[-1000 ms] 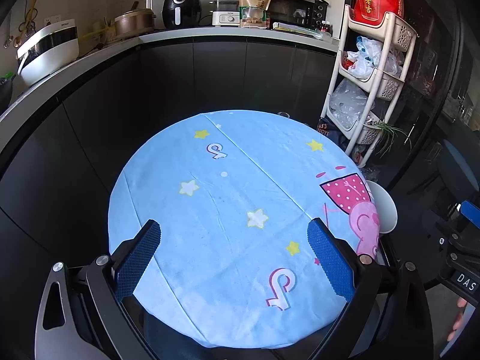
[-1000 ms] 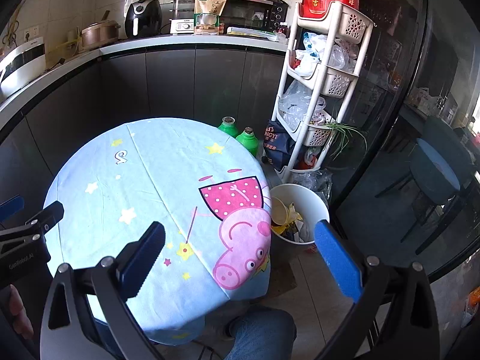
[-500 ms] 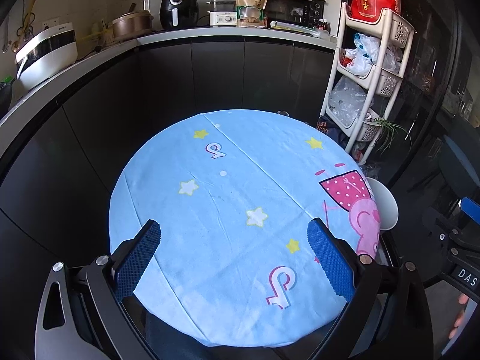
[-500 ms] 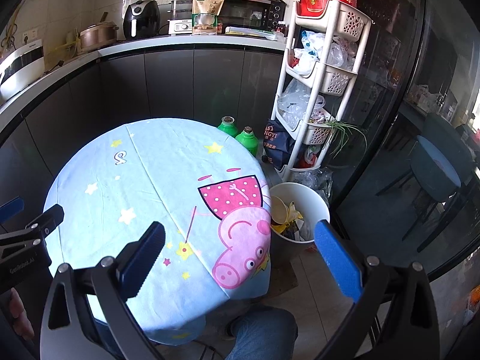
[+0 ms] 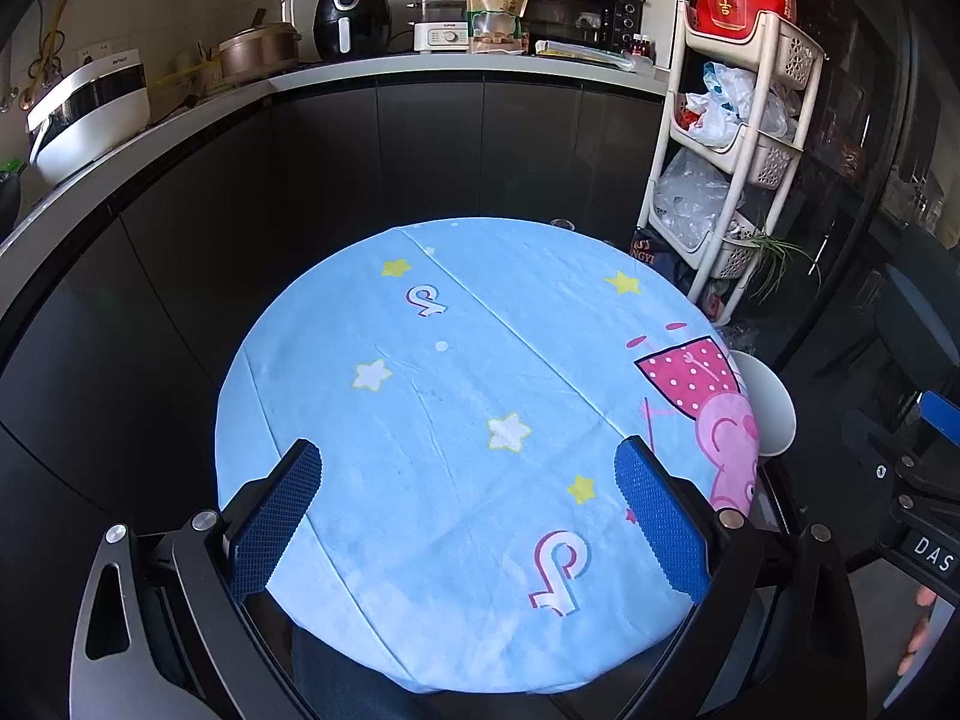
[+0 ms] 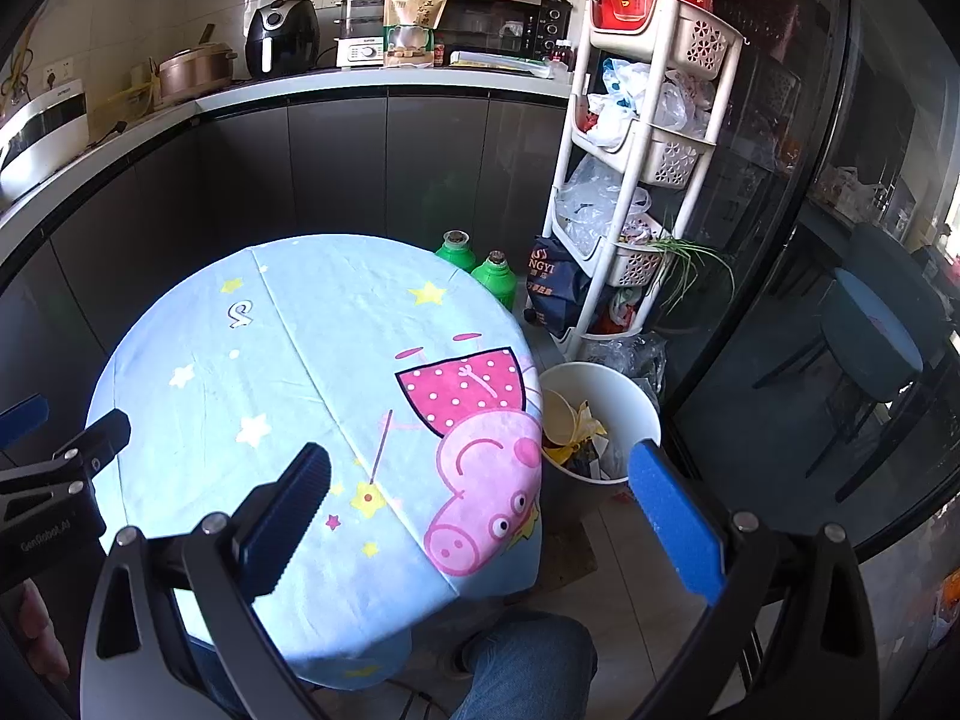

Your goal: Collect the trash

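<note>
A round table with a light blue cartoon cloth (image 5: 456,396) fills the left wrist view; no loose trash shows on it. It also shows in the right wrist view (image 6: 312,360). A white bin (image 6: 624,396) stands on the floor right of the table and holds yellow and white scraps (image 6: 573,435); its rim shows in the left wrist view (image 5: 774,408). My left gripper (image 5: 468,510) is open and empty above the table's near edge. My right gripper (image 6: 480,510) is open and empty above the table's right side, near the bin.
A white tiered rack (image 6: 636,180) with plastic bags stands behind the bin. Two green bottles (image 6: 480,264) and a dark bag (image 6: 552,288) sit on the floor beyond the table. A dark counter (image 5: 360,78) with appliances runs behind. The person's knee (image 6: 528,660) is below the table.
Both views have shifted only slightly; the grippers stay open and empty.
</note>
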{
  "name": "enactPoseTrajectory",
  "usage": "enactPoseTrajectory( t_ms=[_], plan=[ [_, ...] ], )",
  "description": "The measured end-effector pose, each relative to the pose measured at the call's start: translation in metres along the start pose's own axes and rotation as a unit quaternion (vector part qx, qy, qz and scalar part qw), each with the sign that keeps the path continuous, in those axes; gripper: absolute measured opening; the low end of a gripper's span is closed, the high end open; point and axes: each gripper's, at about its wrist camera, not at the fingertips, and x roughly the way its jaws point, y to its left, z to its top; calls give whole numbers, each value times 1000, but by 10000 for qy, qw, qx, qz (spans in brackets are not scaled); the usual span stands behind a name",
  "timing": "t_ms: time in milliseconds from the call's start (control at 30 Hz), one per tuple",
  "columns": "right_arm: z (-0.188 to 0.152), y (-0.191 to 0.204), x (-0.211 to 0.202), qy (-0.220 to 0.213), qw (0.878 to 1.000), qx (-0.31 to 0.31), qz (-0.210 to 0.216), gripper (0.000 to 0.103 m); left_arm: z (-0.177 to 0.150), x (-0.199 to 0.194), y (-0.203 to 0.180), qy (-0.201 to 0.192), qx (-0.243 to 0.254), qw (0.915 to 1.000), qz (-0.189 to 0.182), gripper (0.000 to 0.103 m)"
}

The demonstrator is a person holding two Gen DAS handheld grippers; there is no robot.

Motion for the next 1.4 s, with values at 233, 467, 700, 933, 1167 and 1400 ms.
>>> enactPoseTrajectory(
  t_ms=[233, 467, 700, 933, 1167, 1400],
  plan=[
    [1, -2, 0, -1, 10000, 14, -8, 100, 0, 0, -1, 5, 15, 10000, -12, 95],
    [0, -1, 0, -2, 10000, 7, -8, 100, 0, 1, -1, 13, 12, 10000, -9, 95],
    [0, -1, 0, 0, 10000, 14, -8, 100, 0, 2, 0, 17, 1, 10000, -16, 95],
    [1, -1, 0, -5, 10000, 14, -10, 100, 0, 2, 1, 15, -13, 10000, -28, 95],
    [1, -1, 0, -2, 10000, 12, -9, 100, 1, 2, 1, 20, -17, 10000, -27, 95],
    [1, -1, 0, -1, 10000, 12, -9, 100, 0, 3, 2, 16, -20, 10000, -33, 95]
  ],
)
